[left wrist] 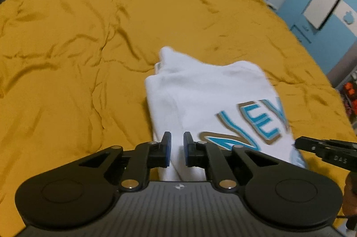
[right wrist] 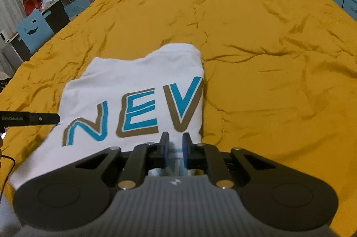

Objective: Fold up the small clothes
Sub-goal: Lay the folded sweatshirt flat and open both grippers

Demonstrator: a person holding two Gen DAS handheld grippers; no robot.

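L gripper: black two-finger left gripper (left wrist: 177, 148) w/ blue pads sits low at near-left edge of the shirt; jaws narrowly apart, white cloth showing in the gap. Cannot tell if cloth is pinched or merely lying below.
R gripper: black two-finger right gripper (right wrist: 173, 148) at near-right edge, same posture; narrow gap w/ white and pale-blue cloth in it. Grip likewise cannot tell.
Garment: small white cotton T-shirt w/ blue-and-tan "NEV" lettering (right wrist: 138, 92), part-folded into a narrow panel, print up, lying on the wrinkled mustard-yellow bedspread (right wrist: 267, 47). Far end bunched, collar area lumpy in left view (left wrist: 162, 63).
Step in hand (judgement): near hem appears about to be taken and carried toward far end for the crosswise fold.
Doing it well: confirm both layers are caught before lifting; raise both sides level and together; keep hem taut between grippers so print panel doesn't skew; lay hem square on far edge, then release.
Edges: right long edge (right wrist: 202, 103) straight, clean fold line. Left side slants, less tidy; may need squaring.
Open room: bedspread bare beyond and either side of shirt, ample travel fwd. Shelving and blue furniture (right wrist: 35, 31) well apart, off the bed.
Risk: soft, creased bedding may drag the lower layer.
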